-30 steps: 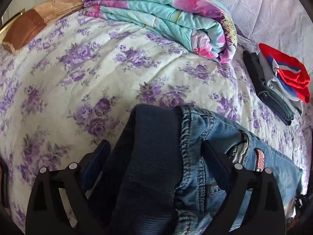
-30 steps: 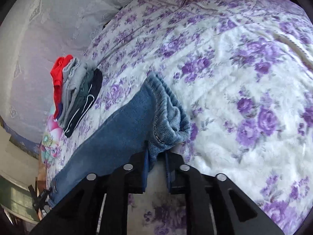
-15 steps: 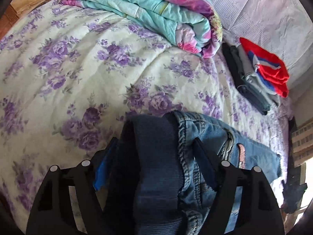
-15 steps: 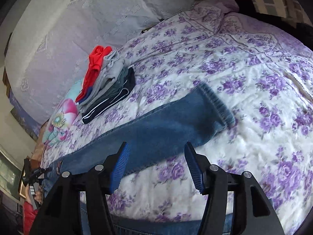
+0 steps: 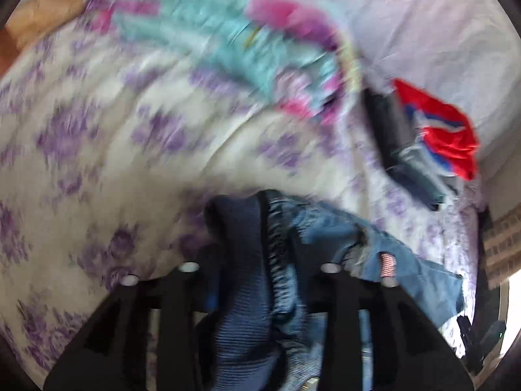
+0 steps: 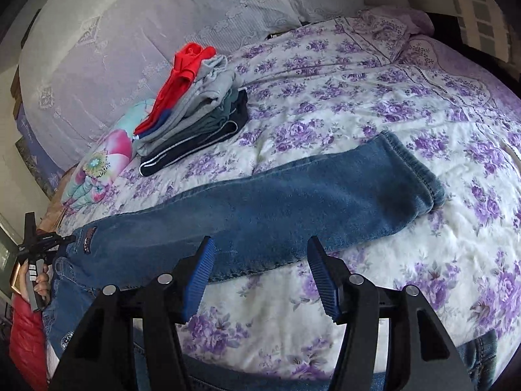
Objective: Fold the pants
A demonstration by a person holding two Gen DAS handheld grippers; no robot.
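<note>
A pair of blue jeans (image 6: 293, 202) lies on the flowered bedspread (image 6: 390, 97), one leg stretched out flat with its hem at the right. My right gripper (image 6: 260, 277) is open and empty, hovering just in front of that leg. In the blurred left wrist view, my left gripper (image 5: 257, 260) is closed on the bunched waistband end of the jeans (image 5: 254, 260); the denim fills the gap between the fingers. That gripper also shows at the far left of the right wrist view (image 6: 35, 247).
A stack of folded clothes (image 6: 195, 110), red on top, sits at the back by the lace-covered headboard (image 6: 130, 32). A folded teal and pink quilt (image 5: 228, 39) lies to its left. Another denim piece (image 6: 482, 352) lies at the near edge.
My right gripper let go of the leg hem, opened and pulled back up. My left gripper narrowed onto the waistband and is moving, so its view is blurred.
</note>
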